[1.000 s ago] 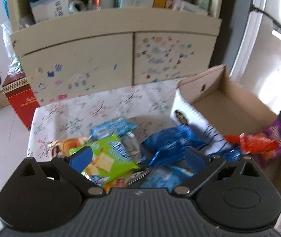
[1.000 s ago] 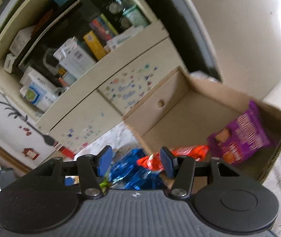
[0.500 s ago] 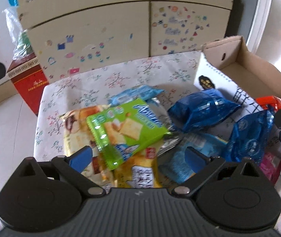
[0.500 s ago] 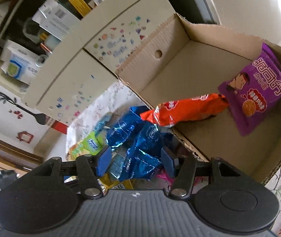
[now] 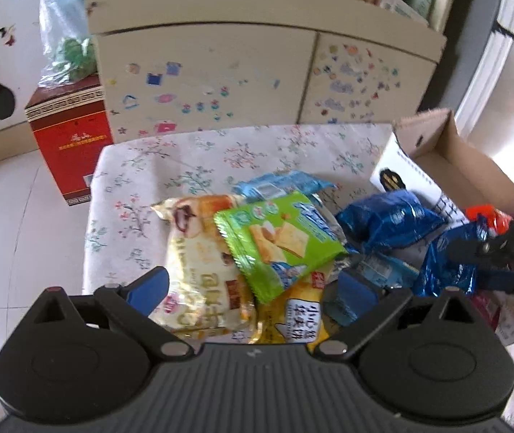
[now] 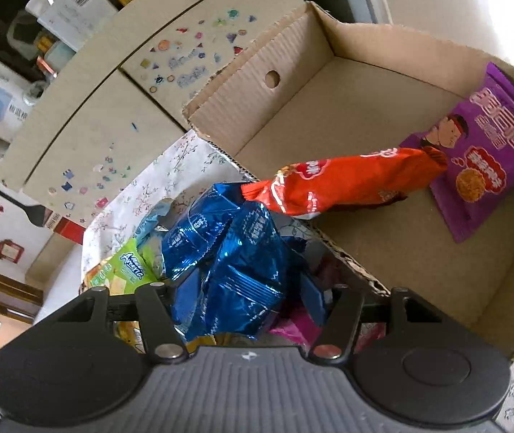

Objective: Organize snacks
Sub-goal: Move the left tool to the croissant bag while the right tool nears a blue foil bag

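A heap of snack packets lies on the floral tablecloth (image 5: pixel 192 158). My left gripper (image 5: pixel 251 288) hangs open just above a pale bread packet (image 5: pixel 199 270), a green cracker packet (image 5: pixel 275 241) and a yellow packet (image 5: pixel 293 321). My right gripper (image 6: pixel 248 294) straddles a crumpled blue foil packet (image 6: pixel 235 252); its jaws are opening with the packet between them, and I cannot tell if the pads touch it. In the left wrist view the right gripper (image 5: pixel 502 263) shows at the right edge. An orange packet (image 6: pixel 347 180) lies across the near wall of the cardboard box (image 6: pixel 293 72); a purple packet (image 6: pixel 480 151) lies inside.
A second blue packet (image 5: pixel 390 223) and a light-blue packet (image 5: pixel 282 184) lie behind the heap. A pink packet (image 6: pixel 293 328) sits under the right gripper. A sticker-covered cabinet (image 5: pixel 203 83) stands behind the table, with a red box (image 5: pixel 69 137) on the floor at left.
Both grippers have sunk toward the heap. The left one has drawn back so the packets lie between its fingers. The right one has come down around the blue packet, jaws wider.
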A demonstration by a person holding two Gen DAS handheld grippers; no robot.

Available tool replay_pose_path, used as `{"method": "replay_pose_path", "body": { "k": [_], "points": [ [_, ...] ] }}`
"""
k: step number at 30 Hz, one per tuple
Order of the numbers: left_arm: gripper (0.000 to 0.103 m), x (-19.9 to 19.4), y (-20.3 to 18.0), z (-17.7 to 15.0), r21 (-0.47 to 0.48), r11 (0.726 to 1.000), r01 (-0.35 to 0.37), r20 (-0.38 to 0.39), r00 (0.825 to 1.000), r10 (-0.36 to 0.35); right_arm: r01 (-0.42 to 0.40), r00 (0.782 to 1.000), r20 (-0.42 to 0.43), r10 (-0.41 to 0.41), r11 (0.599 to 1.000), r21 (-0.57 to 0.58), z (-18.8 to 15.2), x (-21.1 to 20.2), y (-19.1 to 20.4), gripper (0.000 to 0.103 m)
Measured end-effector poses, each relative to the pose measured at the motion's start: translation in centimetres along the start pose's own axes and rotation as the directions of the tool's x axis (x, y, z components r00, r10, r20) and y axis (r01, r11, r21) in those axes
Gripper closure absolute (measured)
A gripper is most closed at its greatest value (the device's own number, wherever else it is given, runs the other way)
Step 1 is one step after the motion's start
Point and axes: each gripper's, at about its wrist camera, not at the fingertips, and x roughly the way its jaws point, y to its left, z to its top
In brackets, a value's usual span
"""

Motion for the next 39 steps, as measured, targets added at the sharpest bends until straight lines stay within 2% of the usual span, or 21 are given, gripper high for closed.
{"method": "replay_pose_path", "body": {
  "k": [4,9,16,23,27,35,39],
  "points": [
    [0.004,-0.5,1.1,0.4,-0.029,1.0,-0.001,0.014,1.0,0.002,0.011,1.0,0.011,-0.01,0.998,-0.067,-0.3,0.2,0.6,0.045],
    [0.004,-0.1,2.3,0.5,-0.045,0.998,-0.051,0.01,0.999,0.051,-0.049,0.999,-0.022,0.047,0.993,-0.104,-0.5,-0.1,1.0,0.05],
    [0.004,1.4,2.2,0.2,-0.008,0.997,-0.08,-0.007,0.997,0.08,-0.14,0.989,-0.077,0.13,0.978,-0.154,-1.1,-0.5,2.4,0.052],
    [0.004,3.1,3.0,0.8,-0.018,0.992,-0.128,-0.016,0.992,0.127,-0.13,0.989,-0.092,0.116,0.977,-0.168,-1.3,-0.2,2.9,0.051],
    [0.004,3.8,3.2,0.8,-0.034,0.993,-0.11,-0.017,0.994,0.109,-0.126,0.989,-0.097,0.113,0.981,-0.148,-1.4,-0.1,2.7,0.051],
    [0.004,5.0,2.6,0.9,-0.005,0.994,-0.108,-0.029,0.994,0.108,-0.114,0.989,-0.106,0.102,0.987,-0.111,-1.3,0.4,2.4,0.047],
    [0.007,5.9,2.5,0.7,0.0,0.989,-0.146,-0.052,0.988,0.146,-0.1,0.989,-0.117,0.088,0.99,-0.1,-1.3,0.7,2.3,0.044]
  ]
}}
